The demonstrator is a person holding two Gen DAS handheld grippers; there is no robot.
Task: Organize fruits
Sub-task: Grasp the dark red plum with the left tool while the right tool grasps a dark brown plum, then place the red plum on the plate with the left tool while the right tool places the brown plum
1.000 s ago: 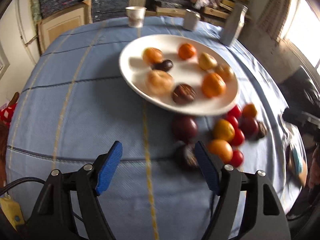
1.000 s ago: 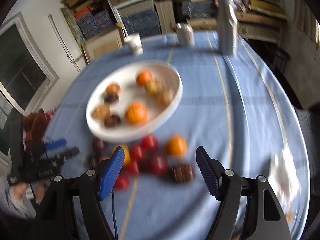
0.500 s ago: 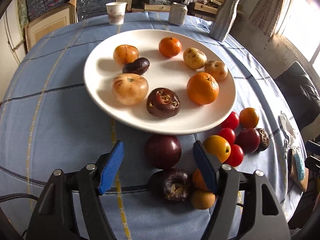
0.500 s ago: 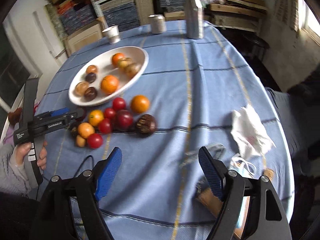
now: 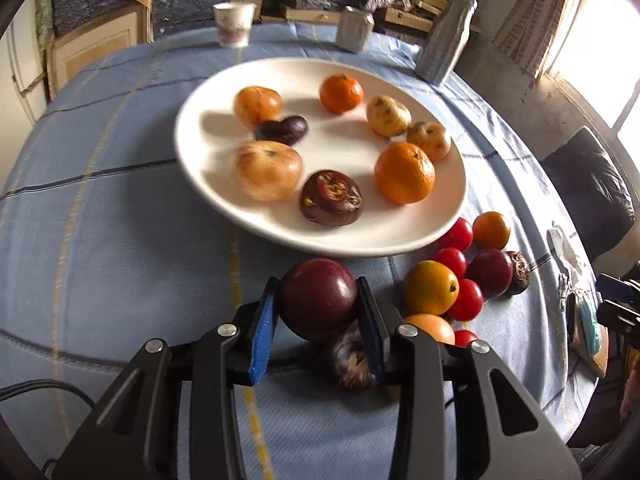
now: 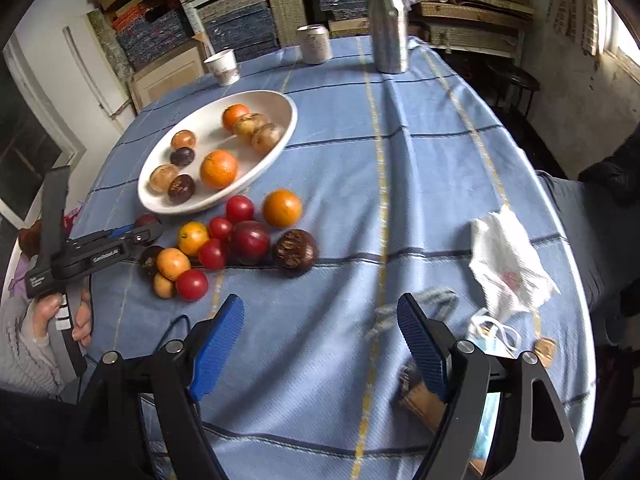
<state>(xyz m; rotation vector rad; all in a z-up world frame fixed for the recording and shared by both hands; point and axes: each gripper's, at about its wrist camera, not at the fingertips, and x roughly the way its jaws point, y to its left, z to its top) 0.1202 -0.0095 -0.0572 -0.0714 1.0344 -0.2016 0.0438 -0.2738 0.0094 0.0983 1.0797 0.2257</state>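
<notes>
While our left gripper (image 5: pixel 318 310) closes, we see a dark red plum (image 5: pixel 318 298) between its two blue pads (image 5: pixel 262 332), and both pads look to be touching the fruit's sides, though motion blur keeps us from being sure how firmly. This plum sits on the blue tablecloth (image 5: pixel 120 240) just in front of the near rim of the white plate (image 5: pixel 208 128). Beside the right pad lies a wrinkled dark fruit (image 5: pixel 348 356), partly hidden by the finger.

On the plate we count two oranges (image 5: pixel 405 173), two pale yellowish fruits (image 5: pixel 388 116), two tan rounded fruits (image 5: pixel 267 170), a small dark fruit (image 5: pixel 282 130) and a cut dark fruit (image 5: pixel 332 198). To the right of the plate, loose on the cloth, is a cluster of small red tomatoes (image 5: pixel 464 300), an orange-yellow fruit (image 5: pixel 430 288), another dark plum (image 5: pixel 490 274) and a small orange (image 5: pixel 491 231).

From our right wrist view, the right gripper (image 6: pixel 320 340) stands wide apart with nothing between its blue pads, hovering over bare cloth near a crumpled white bag (image 6: pixel 510 264). We also see our left hand (image 6: pixel 68 316) around the other tool's handle at the table's edge. At the far side stand a paper cup (image 6: pixel 224 66), a can (image 6: pixel 315 44) and a metal bottle (image 6: pixel 388 20).
</notes>
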